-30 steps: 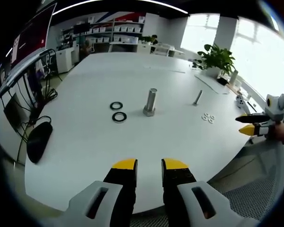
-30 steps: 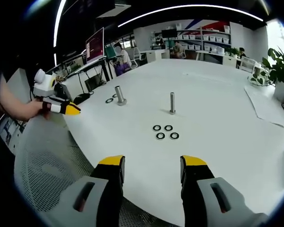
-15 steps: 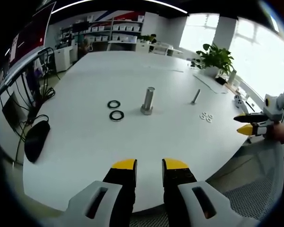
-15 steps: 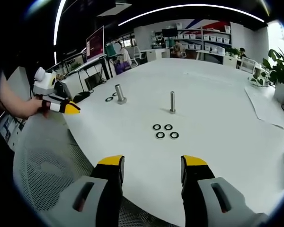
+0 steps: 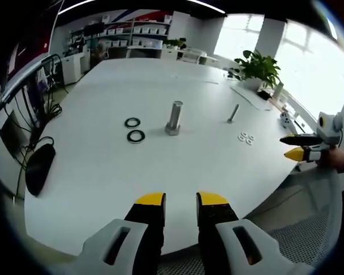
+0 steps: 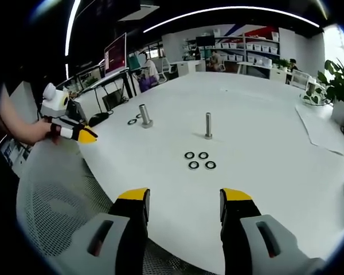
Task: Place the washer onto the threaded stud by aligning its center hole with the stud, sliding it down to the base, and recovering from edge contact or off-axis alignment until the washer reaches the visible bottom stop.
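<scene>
A thin threaded stud (image 6: 208, 125) stands upright on the white table (image 6: 264, 132), with several small washers (image 6: 199, 160) lying flat just in front of it. The same thin stud (image 5: 233, 113) and washers (image 5: 245, 137) lie to the right in the left gripper view. My right gripper (image 6: 184, 197) is open and empty, held off the table's near edge. My left gripper (image 5: 180, 200) is empty too, its jaws a narrow gap apart, back from the edge. The left gripper (image 6: 80, 133) hangs at the far left in the right gripper view, and the right gripper (image 5: 298, 146) at the far right in the left gripper view.
A thicker metal post (image 5: 173, 118) stands mid-table with two black rings (image 5: 134, 129) beside it. A black mouse-like object (image 5: 39, 168) lies at the left edge. Potted plant (image 5: 258, 70) and papers sit far right. A mesh chair (image 6: 63, 212) is below the table edge.
The left gripper view has shifted slightly, so the table items sit a little higher and smaller. Nothing on the table has moved; the right gripper view is almost unchanged.
</scene>
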The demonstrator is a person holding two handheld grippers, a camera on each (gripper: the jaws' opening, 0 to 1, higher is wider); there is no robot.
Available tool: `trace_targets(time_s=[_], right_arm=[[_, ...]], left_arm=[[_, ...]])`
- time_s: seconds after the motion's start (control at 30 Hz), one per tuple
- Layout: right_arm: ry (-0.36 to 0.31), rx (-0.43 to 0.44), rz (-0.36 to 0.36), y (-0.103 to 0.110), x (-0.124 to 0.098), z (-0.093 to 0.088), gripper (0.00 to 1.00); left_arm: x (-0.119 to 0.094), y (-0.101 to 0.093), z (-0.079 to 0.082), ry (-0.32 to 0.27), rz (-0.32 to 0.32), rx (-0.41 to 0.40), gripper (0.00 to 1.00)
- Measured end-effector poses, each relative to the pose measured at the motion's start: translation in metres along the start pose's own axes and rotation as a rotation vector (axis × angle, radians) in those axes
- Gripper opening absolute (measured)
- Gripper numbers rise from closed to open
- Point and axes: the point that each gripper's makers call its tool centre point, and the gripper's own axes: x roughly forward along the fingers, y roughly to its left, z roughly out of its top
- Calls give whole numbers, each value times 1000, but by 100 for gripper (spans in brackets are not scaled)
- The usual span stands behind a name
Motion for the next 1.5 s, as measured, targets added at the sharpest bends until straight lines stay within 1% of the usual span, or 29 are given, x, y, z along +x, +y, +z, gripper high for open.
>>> trace_targets(time_s=[0.07, 0.2, 0.33, 0.43, 0.7, 0.8, 1.2, 1.5], right_arm=[[-1, 7, -5, -1, 0, 0, 52], [-2, 11, -14, -4, -1, 0, 52], [-2, 8, -12, -4, -1, 0, 52], [-1, 15, -14, -5, -1, -1, 52], [8, 12, -13, -4, -1, -2, 51], [10, 11, -15, -5, -1, -2, 51], [24, 9, -13, -4, -1, -4, 50], [24, 8, -10, -4, -2, -4, 50]], left_arm=[[0, 1, 1, -5, -1, -4, 20], [1, -2, -1, 10, -11, -5, 20], [1, -5, -1, 12, -20, -8, 21], [-1, -8, 2, 4, -30, -8, 21], [1, -9, 0, 12, -48, -7, 21], [1, -11, 1, 6, -55, -6, 21], [-1, -12, 4, -11, -59, -13, 22], [-1, -11, 4, -5, -48, -16, 23]])
